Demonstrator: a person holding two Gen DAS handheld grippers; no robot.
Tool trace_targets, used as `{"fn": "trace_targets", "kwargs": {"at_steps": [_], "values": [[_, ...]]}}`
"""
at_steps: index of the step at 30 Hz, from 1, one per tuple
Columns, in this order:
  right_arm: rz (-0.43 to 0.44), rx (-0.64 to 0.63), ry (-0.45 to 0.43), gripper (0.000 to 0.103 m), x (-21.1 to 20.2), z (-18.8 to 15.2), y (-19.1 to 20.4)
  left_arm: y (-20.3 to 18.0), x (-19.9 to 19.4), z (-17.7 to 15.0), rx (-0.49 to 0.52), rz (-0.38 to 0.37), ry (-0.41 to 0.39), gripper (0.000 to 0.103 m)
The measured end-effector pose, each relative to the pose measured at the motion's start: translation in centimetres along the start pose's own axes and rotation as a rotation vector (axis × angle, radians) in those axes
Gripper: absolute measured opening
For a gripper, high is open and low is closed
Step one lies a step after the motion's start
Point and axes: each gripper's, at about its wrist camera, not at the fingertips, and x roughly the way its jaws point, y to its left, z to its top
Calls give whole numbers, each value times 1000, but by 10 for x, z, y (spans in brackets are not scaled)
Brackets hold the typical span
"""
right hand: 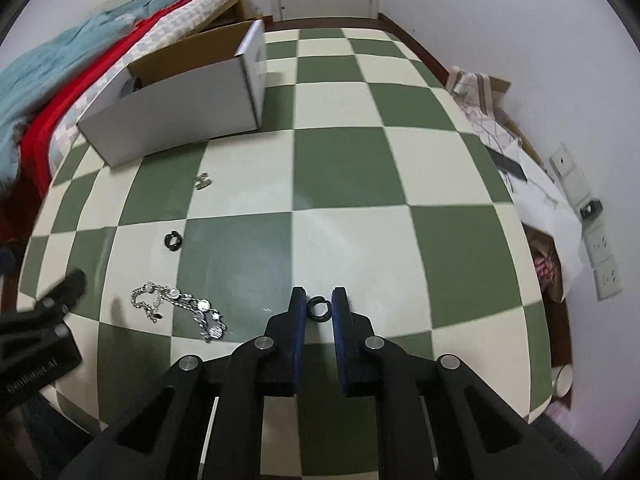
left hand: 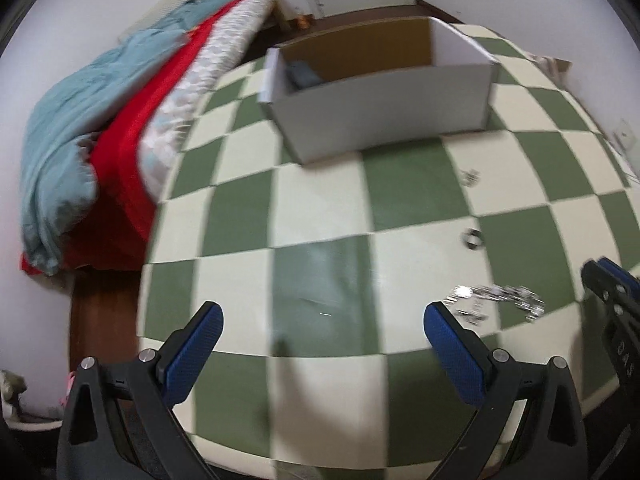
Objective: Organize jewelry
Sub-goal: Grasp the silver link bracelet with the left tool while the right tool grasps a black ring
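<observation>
The black ring (right hand: 319,307) is sitting on the table (right hand: 360,168) right between the narrowed but not yet closed fingers of the right tool (right hand: 319,308), so it should be squeezed gently and centred, while the left tool (left hand: 322,326) is held wide open, empty.

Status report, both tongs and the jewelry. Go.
Left tongs open, empty. Right tongs nearly shut around black ring; contact unclear. Chain, second ring, clasp on table. Path to box unobstructed.
</observation>
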Motion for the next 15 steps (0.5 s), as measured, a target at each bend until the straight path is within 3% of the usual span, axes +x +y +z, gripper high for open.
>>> {"fn": "trace_targets", "kwargs": {"at_steps": [5,6,7,10,12,14,15], "values": [[7,72,8,13,-1,-1,-25,-30,8,3,63,-90,26,101],[5,75,10,13,-1,-2,-28,-36,10,3,82,-101,30,91],[6,79,11,13,-1,-2,-30,-41,11,2,98,-118,31,88],[1,79,16,13,-1,-2,-32,-44,6,0,100,-159,11,66],[-1,77,18,13,0,-1,-32,-48,2,-1,103,-213,5,42],[-2,76,18,14,0,-1,-32,-55,-2,-2,124,-231,2,10],[-3,76,18,14,0,-1,-33,-58,-3,-2,136,-230,2,4]]}}
